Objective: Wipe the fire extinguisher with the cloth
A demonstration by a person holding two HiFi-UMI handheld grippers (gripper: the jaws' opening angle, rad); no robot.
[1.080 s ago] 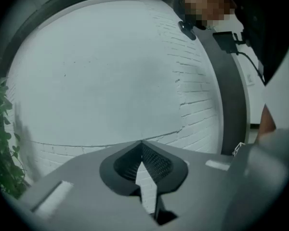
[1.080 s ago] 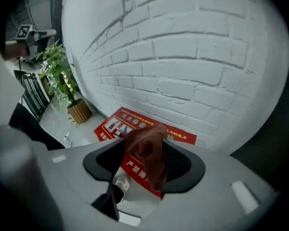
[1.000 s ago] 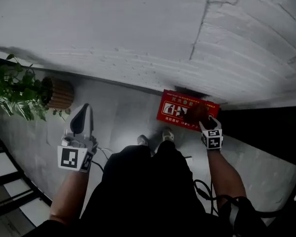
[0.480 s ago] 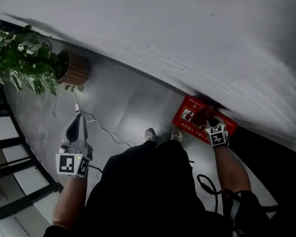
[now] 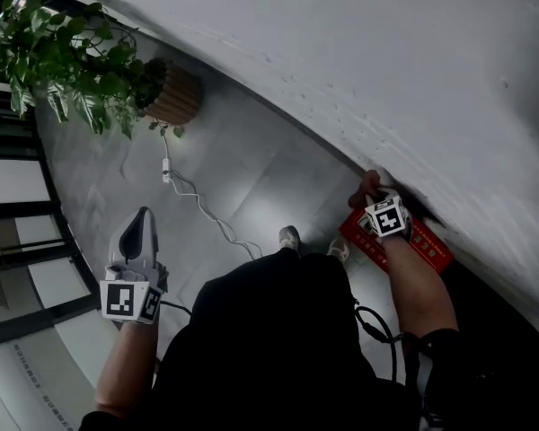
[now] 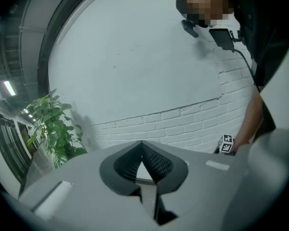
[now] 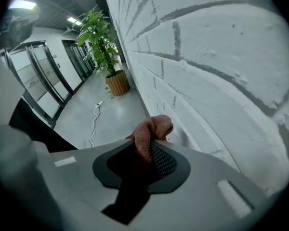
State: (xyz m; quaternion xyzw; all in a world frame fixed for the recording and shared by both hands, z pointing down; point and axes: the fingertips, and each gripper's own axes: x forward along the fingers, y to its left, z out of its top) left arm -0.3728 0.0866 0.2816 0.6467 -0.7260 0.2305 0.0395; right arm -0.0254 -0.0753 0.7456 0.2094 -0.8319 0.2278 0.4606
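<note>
Broadly, a white brick wall (image 5: 386, 61) fills the head view from twelve to four o'clock, and the grey floor (image 5: 251, 169) spreads below it. At ten o'clock a potted plant (image 5: 81, 70) stands in a ribbed tub near the foot of the wall. A red box (image 5: 427, 248) lies against the wall at four o'clock. The left tool (image 5: 142, 215), at eight o'clock, has its jaws together with nothing between them. The right tool (image 7: 147, 146), at three o'clock just above the red box, has just been closing its jaws and grips the reddish cloth (image 7: 151, 129), which bunches out past the tips close to the wall. A white cable (image 5: 202, 209) trails from the plant toward the centre.
</note>
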